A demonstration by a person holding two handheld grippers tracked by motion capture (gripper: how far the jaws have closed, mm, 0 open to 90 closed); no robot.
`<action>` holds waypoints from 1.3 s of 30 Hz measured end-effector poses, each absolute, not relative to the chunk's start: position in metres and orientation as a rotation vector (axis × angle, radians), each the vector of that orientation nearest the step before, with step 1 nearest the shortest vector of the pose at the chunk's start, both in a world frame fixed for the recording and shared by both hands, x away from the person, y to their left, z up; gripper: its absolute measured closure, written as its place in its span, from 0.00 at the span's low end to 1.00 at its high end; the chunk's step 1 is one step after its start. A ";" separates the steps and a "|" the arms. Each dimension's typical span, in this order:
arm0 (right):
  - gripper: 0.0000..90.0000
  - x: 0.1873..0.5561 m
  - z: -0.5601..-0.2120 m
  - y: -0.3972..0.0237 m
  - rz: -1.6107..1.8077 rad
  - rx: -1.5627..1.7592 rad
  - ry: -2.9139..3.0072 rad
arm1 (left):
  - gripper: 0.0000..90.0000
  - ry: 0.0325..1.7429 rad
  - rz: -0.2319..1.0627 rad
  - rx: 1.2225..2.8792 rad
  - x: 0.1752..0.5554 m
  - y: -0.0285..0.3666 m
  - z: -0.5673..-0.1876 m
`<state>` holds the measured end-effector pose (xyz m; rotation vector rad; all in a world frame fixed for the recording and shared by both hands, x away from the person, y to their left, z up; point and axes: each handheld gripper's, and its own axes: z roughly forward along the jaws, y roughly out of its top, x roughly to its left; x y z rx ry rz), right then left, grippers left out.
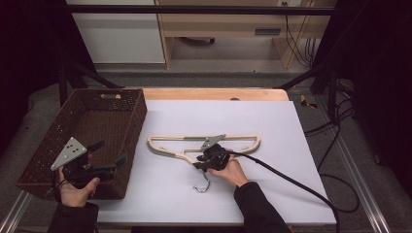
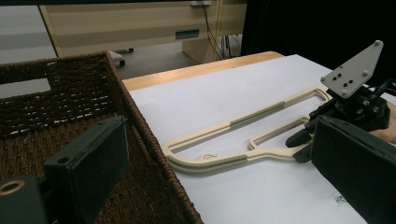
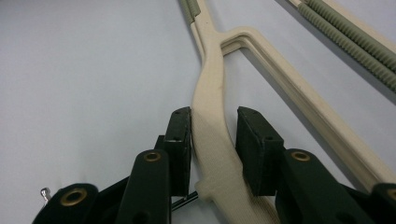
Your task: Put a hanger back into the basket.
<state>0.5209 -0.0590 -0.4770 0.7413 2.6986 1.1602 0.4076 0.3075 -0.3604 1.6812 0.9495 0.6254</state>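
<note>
Nearest the high camera: two dark sleeves enter from 6 o'clock. Left hand (image 1: 73, 189) sits at about 7 o'clock, holding the left gripper (image 1: 109, 156) above the near right corner of the brown woven basket (image 1: 48, 141); the jaws point toward 2 o'clock and stand wide apart with nothing between them, grey plate tilted on top.

Right hand (image 1: 232, 171) lies low on the tabletop (image 1: 272, 126) just below centre, forearm angled in from 5 o'clock. The right gripper (image 1: 200, 162) points toward 10 o'clock at the neck of the cream hanger (image 1: 204, 143). In the right gripper view the hanger's neck (image 3: 212, 140) runs between the two black pads: the left pad (image 3: 180, 140) is against it, the right pad (image 3: 254, 144) right beside it with a thin gap, if any. Jaws largely closed around the neck; full clamp cannot be confirmed.

Hanger lies flat on the white sheet at centre, shoulders toward 12 o'clock, metal hook (image 1: 202, 185) toward 6 o'clock beside the right hand. Its left shoulder tip is just beside the basket's right wall, apart from it.

Open room: the sheet is free from 12 to 4 o'clock, right of the hanger out to the tabletop edge; the gripper's cable (image 1: 291, 179) trails off toward 4 o'clock. A strip of bare wood shows at the far edge. The basket bounds the 9 o'clock side.
</note>
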 end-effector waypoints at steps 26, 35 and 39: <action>0.81 0.523 -0.453 -0.070 1.269 0.697 2.745 | 0.05 0.879 0.601 1.757 0.407 0.281 -0.361; 0.81 0.523 -0.442 -0.076 1.306 0.691 2.773 | 0.06 0.801 0.560 1.874 0.417 0.242 -0.370; 0.81 0.523 -0.437 -0.079 1.325 0.689 2.779 | 0.06 0.757 0.529 1.961 0.426 0.219 -0.376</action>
